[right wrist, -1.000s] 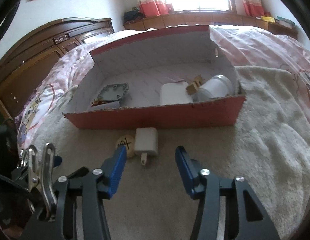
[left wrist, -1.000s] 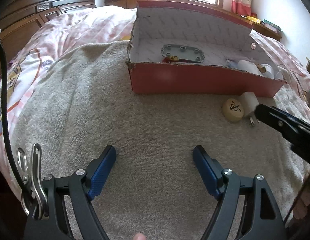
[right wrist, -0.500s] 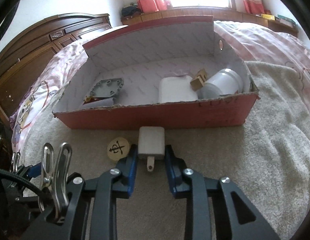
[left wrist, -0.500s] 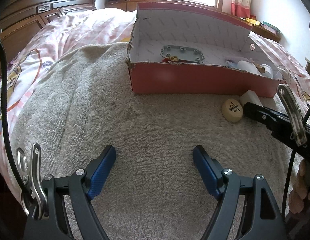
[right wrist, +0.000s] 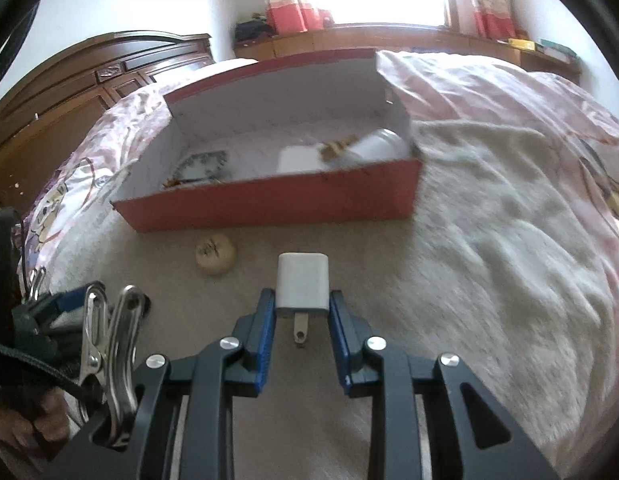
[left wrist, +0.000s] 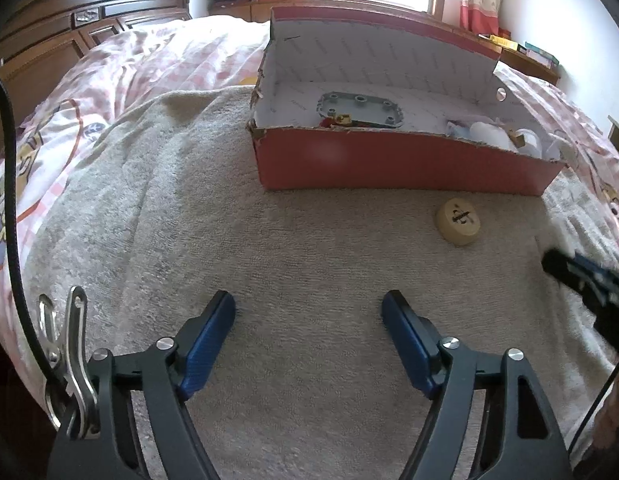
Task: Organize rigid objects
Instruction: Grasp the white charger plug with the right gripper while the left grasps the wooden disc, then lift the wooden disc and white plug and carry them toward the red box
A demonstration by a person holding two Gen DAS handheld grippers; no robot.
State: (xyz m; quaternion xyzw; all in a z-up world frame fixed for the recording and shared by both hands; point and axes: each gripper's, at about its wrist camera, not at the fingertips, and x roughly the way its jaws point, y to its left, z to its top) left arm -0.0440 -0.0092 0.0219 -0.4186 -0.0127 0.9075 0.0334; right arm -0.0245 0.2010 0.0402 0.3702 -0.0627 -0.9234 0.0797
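Before the red box (right wrist: 277, 204), right gripper (right wrist: 302, 304) fingers clamp a white charger (right wrist: 303, 280); left gripper (left wrist: 308, 312) fingers spread.

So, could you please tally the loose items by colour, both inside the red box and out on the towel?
White: 3, the charger in the right gripper, a white block and a white jar in the box
Grey: 1, studded plate
Tan: 2, round game piece on the towel, small wooden piece
Total: 6, plus small bits by the plate too hidden to count
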